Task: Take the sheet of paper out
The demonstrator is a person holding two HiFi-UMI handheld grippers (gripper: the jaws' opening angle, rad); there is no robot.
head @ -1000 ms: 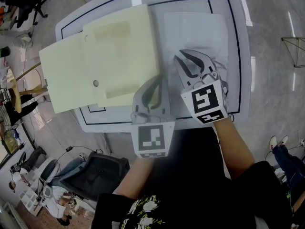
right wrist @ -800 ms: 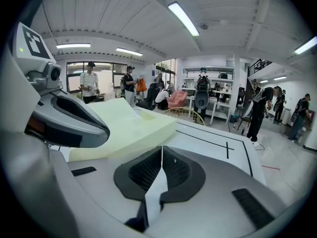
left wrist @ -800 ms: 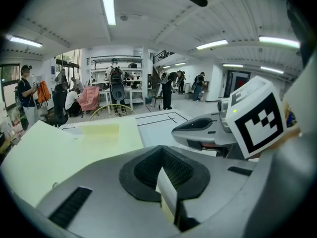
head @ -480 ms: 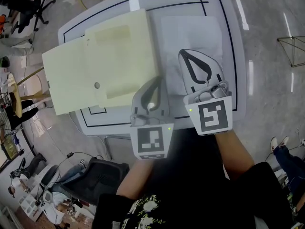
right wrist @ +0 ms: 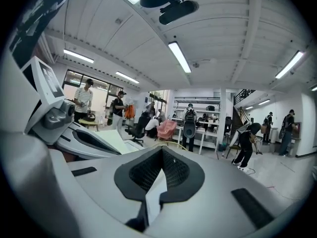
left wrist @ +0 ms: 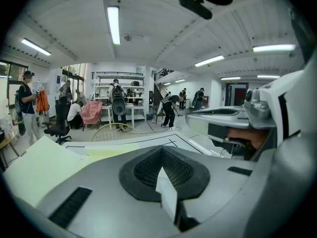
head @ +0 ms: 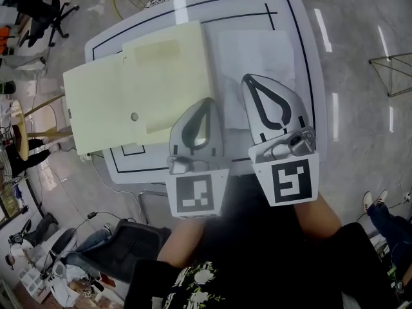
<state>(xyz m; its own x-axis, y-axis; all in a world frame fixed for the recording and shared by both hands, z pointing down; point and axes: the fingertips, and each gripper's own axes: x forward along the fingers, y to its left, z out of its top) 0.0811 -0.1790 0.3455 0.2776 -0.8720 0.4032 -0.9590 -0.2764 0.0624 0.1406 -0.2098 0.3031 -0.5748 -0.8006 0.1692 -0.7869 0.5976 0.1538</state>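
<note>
Left gripper (head: 207, 101) first: jaws pressed together at the tips, nothing pinched, just the teardrop-shaped hole between them. Held up over the near edge of the table (head: 313, 95), tip right by the lower right corner of the pale yellow folder (head: 161, 76); can't tell if actually touching it.

Right gripper (head: 247, 78): same deal, closed tip to tip and empty. Hanging over the lower part of the sheet of paper (head: 257, 47), not gripping it. Can't tell from above whether resting on it or floating a bit over it.

As for the sheet itself: white, lying flat on the table's right half, just beside the folder's right edge, fully out in the open.

Folder lying open on the left half, with its wide left part sticking out past the table's left edge and a small round button (head: 134, 116) on it.

Further out, from the gripper views: big workshop room with strip lights, a few people standing around, shelving at the back and a pink chair (left wrist: 91, 112).
</note>
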